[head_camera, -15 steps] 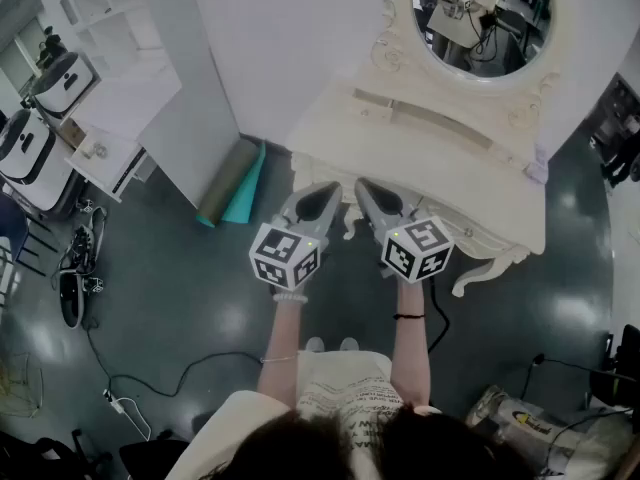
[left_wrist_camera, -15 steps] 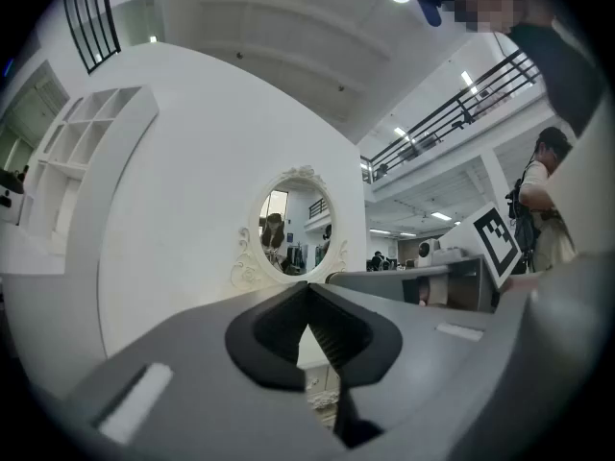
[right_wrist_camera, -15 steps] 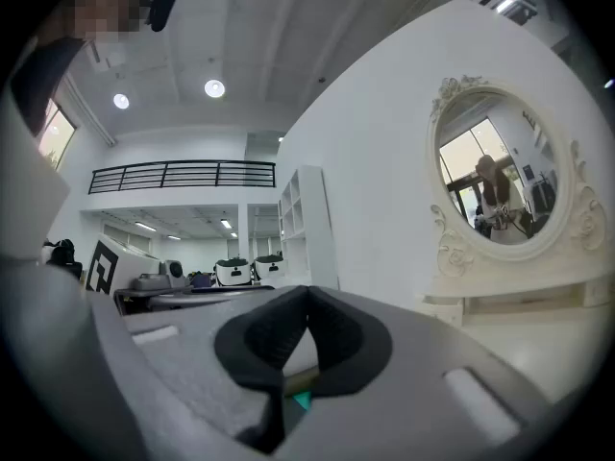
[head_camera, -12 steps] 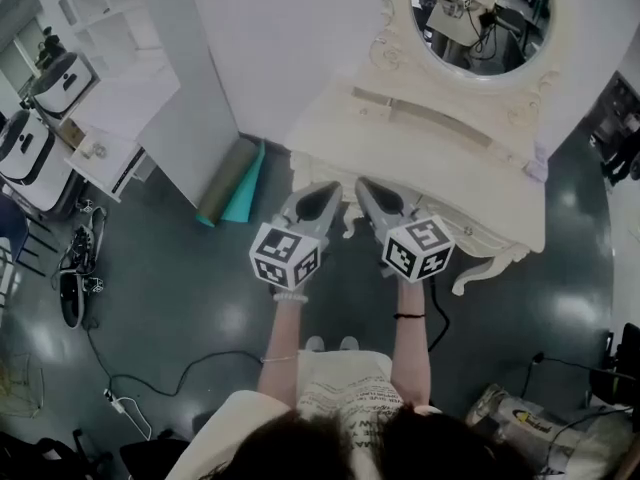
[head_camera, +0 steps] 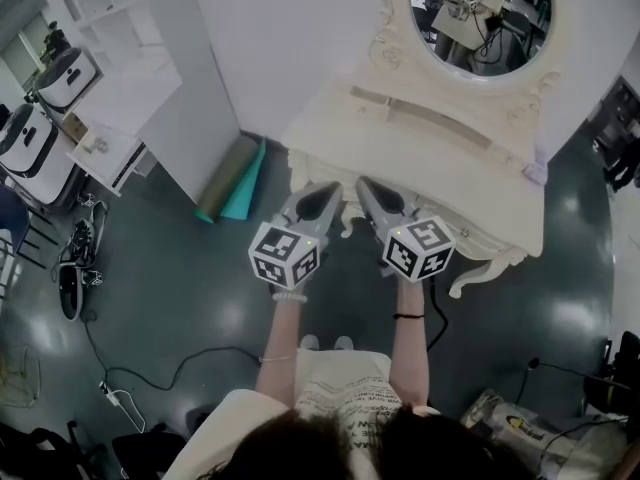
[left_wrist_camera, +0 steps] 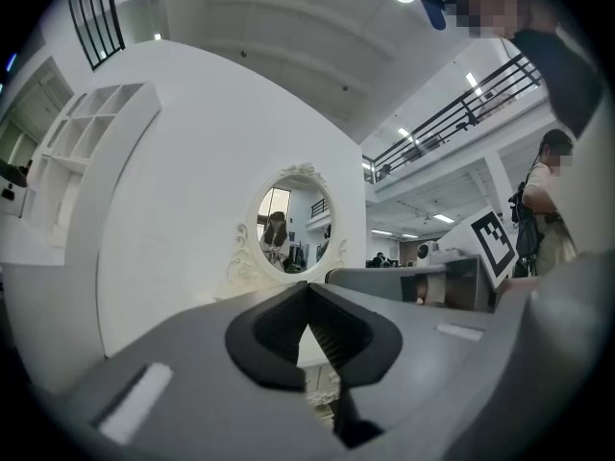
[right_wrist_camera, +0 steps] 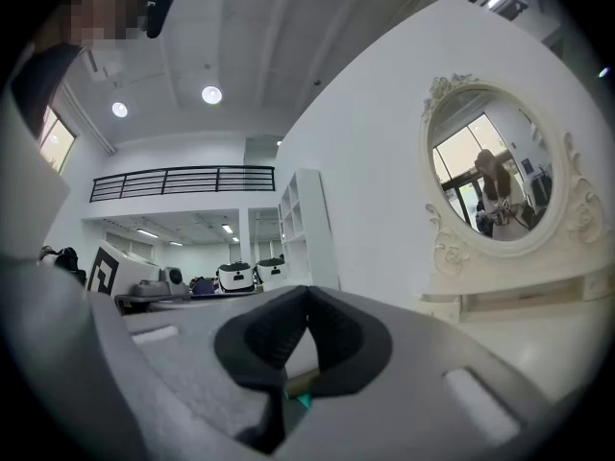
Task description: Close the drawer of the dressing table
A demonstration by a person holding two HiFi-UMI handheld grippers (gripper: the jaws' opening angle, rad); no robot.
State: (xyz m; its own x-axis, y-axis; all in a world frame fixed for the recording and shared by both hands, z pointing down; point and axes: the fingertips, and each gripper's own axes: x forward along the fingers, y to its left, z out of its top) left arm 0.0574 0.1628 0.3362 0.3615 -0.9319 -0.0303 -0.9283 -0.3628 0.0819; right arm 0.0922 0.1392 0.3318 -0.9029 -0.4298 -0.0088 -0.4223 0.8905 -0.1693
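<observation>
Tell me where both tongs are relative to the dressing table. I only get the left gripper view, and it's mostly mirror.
Observer: In the head view, the left tongs and right tongs sit side by side, with their tips at the front edge of the cream carved dressing table.
Operator: Are the right tongs holding anything?
Observer: No. The right gripper view shows them shut with nothing between them.
Operator: Anything on the ground nearby?
Observer: A rolled grey and teal mat lies on the dark glossy floor, to the left of the table.
</observation>
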